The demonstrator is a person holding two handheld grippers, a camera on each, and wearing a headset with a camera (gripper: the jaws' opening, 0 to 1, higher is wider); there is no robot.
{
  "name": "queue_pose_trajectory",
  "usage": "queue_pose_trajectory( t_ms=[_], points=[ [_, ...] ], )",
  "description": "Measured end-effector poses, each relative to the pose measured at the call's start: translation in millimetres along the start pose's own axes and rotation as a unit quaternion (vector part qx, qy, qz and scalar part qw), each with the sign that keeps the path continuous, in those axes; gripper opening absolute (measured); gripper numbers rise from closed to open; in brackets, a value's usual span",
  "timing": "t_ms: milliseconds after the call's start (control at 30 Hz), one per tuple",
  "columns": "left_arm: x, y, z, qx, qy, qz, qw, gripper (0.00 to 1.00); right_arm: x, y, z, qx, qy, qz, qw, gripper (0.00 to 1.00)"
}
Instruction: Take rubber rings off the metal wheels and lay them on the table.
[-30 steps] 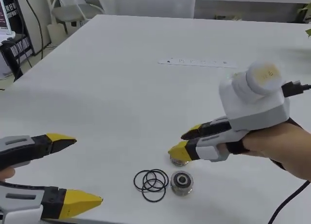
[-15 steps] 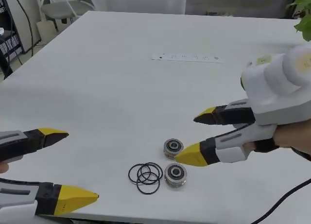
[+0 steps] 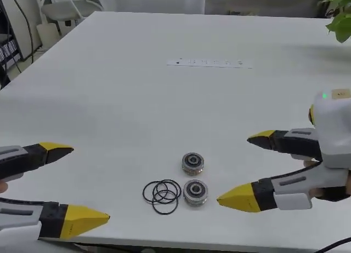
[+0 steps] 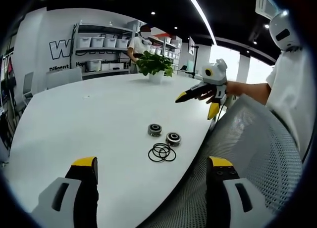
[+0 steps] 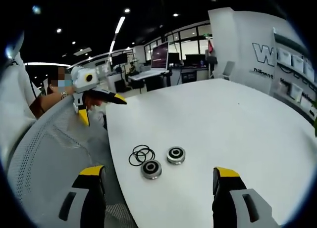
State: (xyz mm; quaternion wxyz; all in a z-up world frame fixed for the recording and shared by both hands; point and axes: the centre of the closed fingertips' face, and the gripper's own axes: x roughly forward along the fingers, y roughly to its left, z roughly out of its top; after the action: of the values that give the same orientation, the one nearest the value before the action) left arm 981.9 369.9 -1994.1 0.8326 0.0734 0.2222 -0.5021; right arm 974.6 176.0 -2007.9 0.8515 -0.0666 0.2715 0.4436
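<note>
Two metal wheels lie flat on the white table (image 3: 137, 88) near its front edge, one wheel (image 3: 192, 162) just behind the other wheel (image 3: 195, 191). A small heap of several black rubber rings (image 3: 160, 194) rests left of the nearer wheel. The same wheels (image 4: 163, 134) and rings (image 4: 162, 152) show in the left gripper view; the right gripper view has the wheels (image 5: 163, 161) and rings (image 5: 140, 155) too. My left gripper (image 3: 71, 184) hangs open at the table's front left, holding nothing. My right gripper (image 3: 247, 168) is open to the right of the wheels, clear of them.
A white power strip (image 3: 210, 63) lies across the table's far middle. A green plant (image 3: 341, 14) stands at the far right and a chair (image 3: 60, 9) at the far left. A mesh chair back (image 4: 237, 154) sits against the table's near edge.
My right gripper has let go of the farther wheel, opened and drawn back to the right. That wheel now lies flat on the table. The left gripper has barely moved.
</note>
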Motion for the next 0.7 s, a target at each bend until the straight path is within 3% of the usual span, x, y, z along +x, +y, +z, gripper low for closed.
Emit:
queue_pose_trajectory(
  t_ms=[300, 700],
  points=[
    [0.7, 3.0, -5.3, -0.020, 0.009, 0.007, 0.9997, 0.99, -10.5, 0.9, -23.7, 0.024, 0.007, -0.016, 0.9996, 0.93],
    [0.4, 2.5, -7.4, -0.025, 0.016, 0.014, 0.9994, 0.99, -15.2, 6.0, -43.8, 0.034, 0.023, -0.024, 0.9989, 0.99]
  ],
)
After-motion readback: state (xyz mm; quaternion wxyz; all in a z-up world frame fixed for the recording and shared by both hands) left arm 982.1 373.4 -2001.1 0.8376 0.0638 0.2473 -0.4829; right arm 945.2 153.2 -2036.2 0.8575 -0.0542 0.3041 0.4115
